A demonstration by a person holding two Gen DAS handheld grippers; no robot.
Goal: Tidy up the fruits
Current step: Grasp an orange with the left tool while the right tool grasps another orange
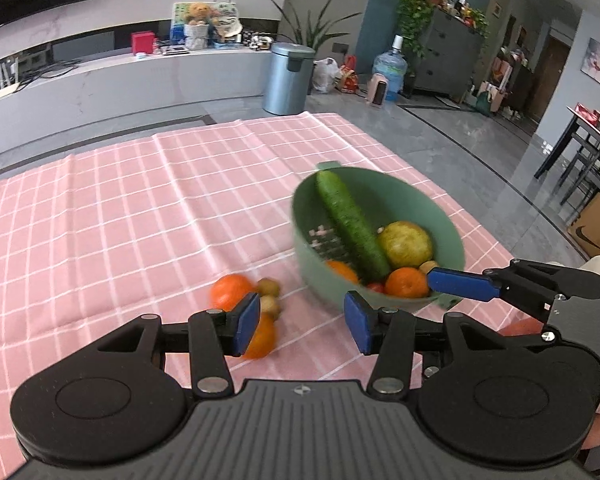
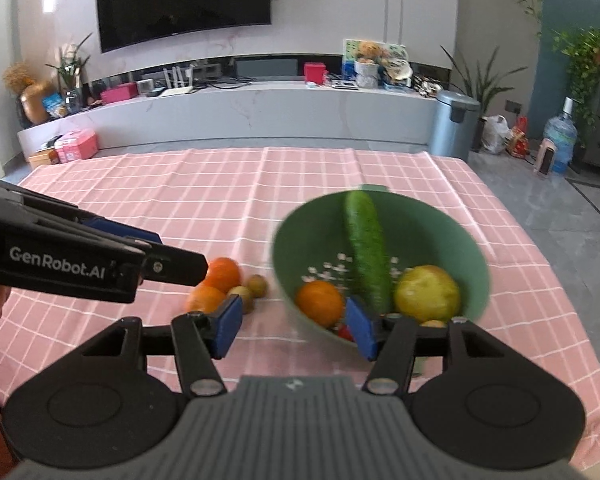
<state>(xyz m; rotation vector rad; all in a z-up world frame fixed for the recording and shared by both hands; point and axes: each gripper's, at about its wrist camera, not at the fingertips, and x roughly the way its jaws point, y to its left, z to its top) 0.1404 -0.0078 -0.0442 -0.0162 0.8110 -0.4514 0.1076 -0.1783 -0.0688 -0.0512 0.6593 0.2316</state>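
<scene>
A green bowl (image 1: 440,208) (image 2: 440,232), blurred, holds a cucumber (image 1: 350,224) (image 2: 366,248), a yellow-green fruit (image 1: 406,244) (image 2: 426,292), oranges (image 1: 406,282) (image 2: 320,302) and a small red fruit. Left of it on the cloth lie two oranges (image 1: 230,290) (image 2: 222,274) and two small brownish fruits (image 1: 269,287) (image 2: 257,285). My left gripper (image 1: 303,324) is open above the cloth between this pile and the bowl, with nothing between its fingers. My right gripper (image 2: 294,328) is open too. Its right finger (image 1: 460,283) is at the bowl's near rim.
A pink checked tablecloth (image 1: 140,208) (image 2: 260,184) covers the table. Its far edge and right edge drop to a grey floor. A metal bin (image 1: 288,78), a water bottle (image 1: 390,66) and a long low counter stand beyond. The left gripper's fingers (image 2: 172,266) reach in from the left over the pile.
</scene>
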